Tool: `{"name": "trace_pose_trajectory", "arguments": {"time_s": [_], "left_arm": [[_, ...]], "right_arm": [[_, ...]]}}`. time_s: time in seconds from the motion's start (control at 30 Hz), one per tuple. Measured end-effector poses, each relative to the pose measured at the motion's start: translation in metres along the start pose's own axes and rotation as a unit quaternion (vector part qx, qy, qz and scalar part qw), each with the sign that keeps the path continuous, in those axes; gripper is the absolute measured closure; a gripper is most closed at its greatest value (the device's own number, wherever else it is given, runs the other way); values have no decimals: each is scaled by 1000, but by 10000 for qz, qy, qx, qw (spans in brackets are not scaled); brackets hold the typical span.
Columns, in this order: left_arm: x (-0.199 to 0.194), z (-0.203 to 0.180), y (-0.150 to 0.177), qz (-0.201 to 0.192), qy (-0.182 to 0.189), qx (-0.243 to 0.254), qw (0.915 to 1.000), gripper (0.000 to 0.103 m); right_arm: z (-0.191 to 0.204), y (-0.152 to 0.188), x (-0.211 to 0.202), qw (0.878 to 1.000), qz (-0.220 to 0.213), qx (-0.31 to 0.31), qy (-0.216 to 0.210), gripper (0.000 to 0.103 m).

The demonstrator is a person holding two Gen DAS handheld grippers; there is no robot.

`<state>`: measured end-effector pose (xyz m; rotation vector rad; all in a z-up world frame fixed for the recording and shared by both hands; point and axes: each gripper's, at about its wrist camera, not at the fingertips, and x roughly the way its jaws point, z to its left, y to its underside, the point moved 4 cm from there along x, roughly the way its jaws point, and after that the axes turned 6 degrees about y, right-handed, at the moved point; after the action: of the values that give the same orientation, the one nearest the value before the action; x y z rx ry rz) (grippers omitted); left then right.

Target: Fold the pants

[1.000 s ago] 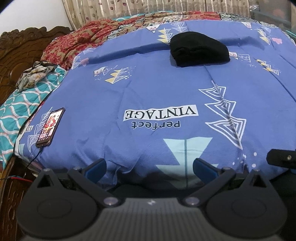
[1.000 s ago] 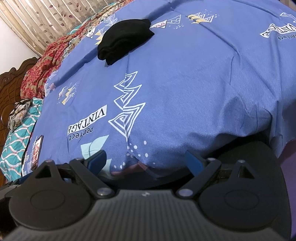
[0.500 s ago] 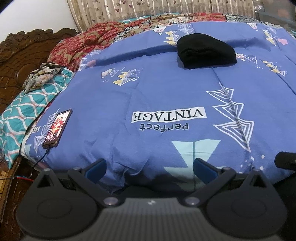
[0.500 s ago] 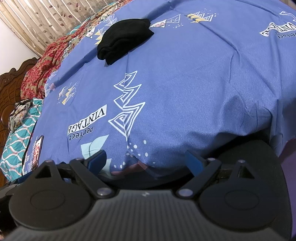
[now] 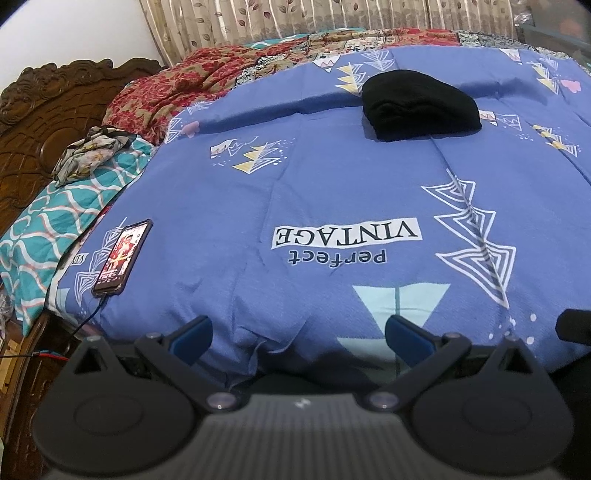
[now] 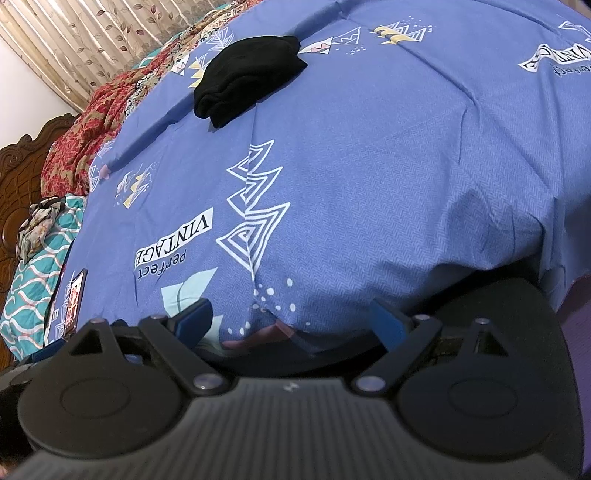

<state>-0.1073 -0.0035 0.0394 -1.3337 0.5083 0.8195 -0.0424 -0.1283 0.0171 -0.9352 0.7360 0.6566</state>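
Note:
The black pants (image 5: 419,105) lie folded in a compact bundle on the far part of the blue patterned bedspread (image 5: 332,192). They also show in the right wrist view (image 6: 247,79) at the upper left. My left gripper (image 5: 301,332) is open and empty at the near edge of the bed, far from the pants. My right gripper (image 6: 291,319) is open and empty, also at the near edge of the bedspread (image 6: 388,166).
A phone (image 5: 123,258) with a lit screen and a cable lies near the bed's left edge. A teal patterned pillow (image 5: 55,218) with a crumpled floral cloth (image 5: 88,149) sits left. A red floral blanket (image 5: 177,85), carved wooden headboard (image 5: 40,122) and curtains (image 5: 295,18) lie beyond.
The left wrist view has shifted slightly, so the bed and pants sit a little further right and lower in it. The right gripper has barely moved. Both grippers stay open.

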Motion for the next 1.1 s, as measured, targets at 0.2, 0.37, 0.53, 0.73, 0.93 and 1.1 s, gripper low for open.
{"name": "trace_pose_trajectory", "arguments": {"time_s": [0.2, 0.37, 0.53, 0.73, 0.93, 1.1], "left_arm": [[-5, -1, -2, -145, -46, -1, 9999, 0], [-11, -2, -5, -342, -77, 21, 9994, 0], [-11, 0, -6, -336, -57, -14, 9994, 0], [-13, -2, -5, -362, -30, 0, 9993, 0], [-9, -3, -4, -268, -13, 34, 9996, 0], [-6, -5, -1, -151, -44, 89, 9998, 0]], "right_arm": [[0, 0, 0, 10000, 9, -1, -1, 10], [0, 0, 0, 10000, 8, -2, -5, 10], [-1, 0, 1, 10000, 13, 15, -5, 10], [-1, 0, 1, 10000, 14, 15, -5, 10], [-2, -1, 0, 10000, 36, 37, -13, 10], [-2, -1, 0, 10000, 44, 38, -16, 10]]}}
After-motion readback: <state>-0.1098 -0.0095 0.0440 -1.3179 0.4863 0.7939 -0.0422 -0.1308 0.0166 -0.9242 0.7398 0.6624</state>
